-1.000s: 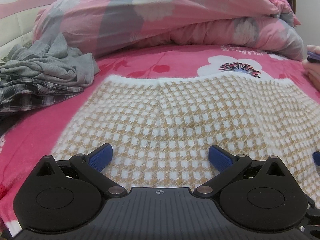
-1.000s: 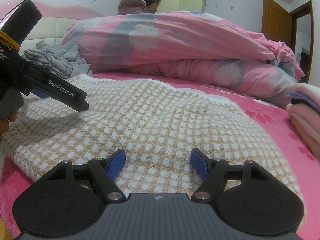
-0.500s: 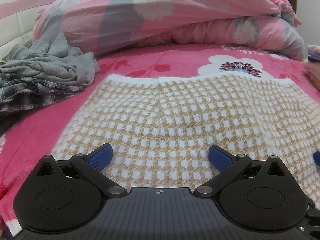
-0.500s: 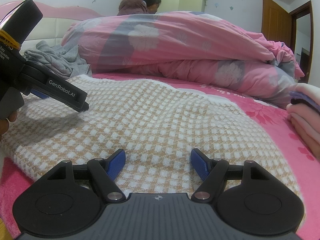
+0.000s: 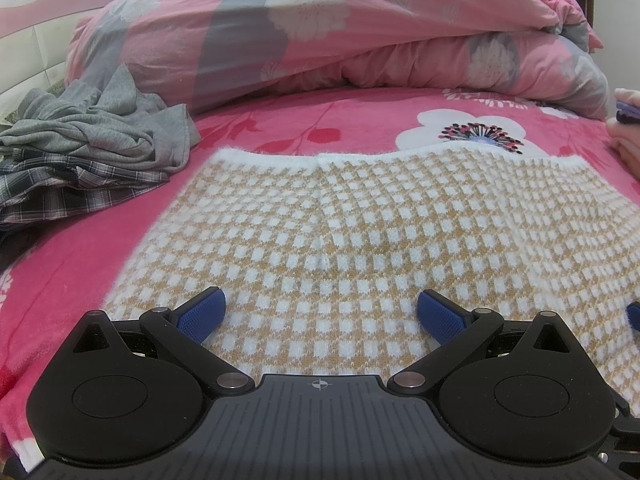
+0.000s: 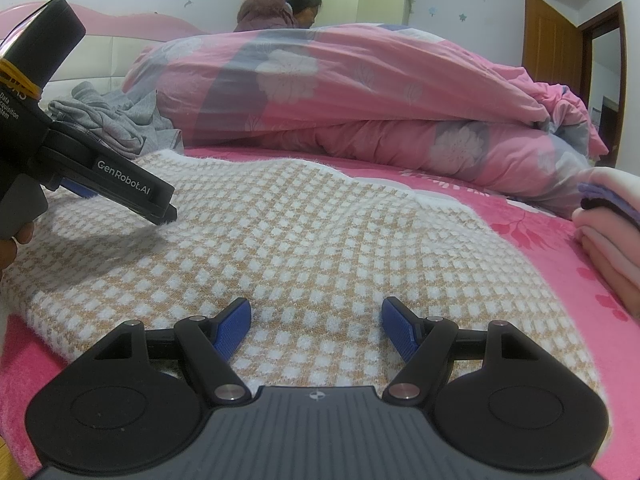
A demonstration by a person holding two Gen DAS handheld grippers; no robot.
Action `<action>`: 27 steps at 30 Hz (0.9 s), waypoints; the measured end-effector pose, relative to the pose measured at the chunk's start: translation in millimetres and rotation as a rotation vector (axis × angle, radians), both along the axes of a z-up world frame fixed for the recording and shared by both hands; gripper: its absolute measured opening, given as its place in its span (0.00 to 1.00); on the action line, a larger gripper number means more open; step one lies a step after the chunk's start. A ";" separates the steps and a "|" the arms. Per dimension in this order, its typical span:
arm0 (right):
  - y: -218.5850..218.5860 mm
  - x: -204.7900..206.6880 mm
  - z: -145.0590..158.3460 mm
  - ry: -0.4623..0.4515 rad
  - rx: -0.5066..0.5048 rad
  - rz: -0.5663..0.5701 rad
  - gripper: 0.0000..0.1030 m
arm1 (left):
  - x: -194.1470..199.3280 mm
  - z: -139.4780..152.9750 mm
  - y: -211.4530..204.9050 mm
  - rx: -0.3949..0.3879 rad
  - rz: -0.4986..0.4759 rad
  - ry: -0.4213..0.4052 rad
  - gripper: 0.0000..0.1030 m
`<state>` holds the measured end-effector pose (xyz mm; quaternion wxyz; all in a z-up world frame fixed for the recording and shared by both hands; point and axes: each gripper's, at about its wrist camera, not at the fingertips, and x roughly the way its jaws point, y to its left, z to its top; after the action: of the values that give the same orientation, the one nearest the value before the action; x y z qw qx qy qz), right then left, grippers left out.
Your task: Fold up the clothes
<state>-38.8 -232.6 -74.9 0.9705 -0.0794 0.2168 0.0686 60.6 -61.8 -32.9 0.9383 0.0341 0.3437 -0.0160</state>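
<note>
Pink bed (image 5: 72, 264) — quilt (image 5: 360, 28) behind sweater (image 5: 360, 216), perhaps grey clothes (image 5: 104, 136) left.

From my left wrist view, the checked knit garment (image 5: 360, 216) runs under the left gripper (image 5: 320, 314) body, so its near hem is hidden from me. Its right side is cut by the frame edge. The plaid garment (image 5: 60, 192) is cropped at the left edge and partly buried under the grey clothes (image 5: 100, 132). Only a sliver of the folded pink stack (image 6: 608, 232) shows, cut at the right edge. In my right wrist view, the quilt (image 6: 360, 92) hides the person (image 6: 280, 10) below the shoulders. I cannot read the left gripper's jaws there; its housing blocks them.
</note>
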 end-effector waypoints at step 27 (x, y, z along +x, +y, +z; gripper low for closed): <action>-1.4 1.0 17.3 0.020 -0.002 0.018 0.73 | 0.1 -0.1 0.6 0.000 0.000 0.004 1.00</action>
<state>-37.8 -234.1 -57.6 0.9676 -0.0818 0.2260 0.0778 60.7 -61.2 -33.1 0.9377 0.0339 0.3454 -0.0163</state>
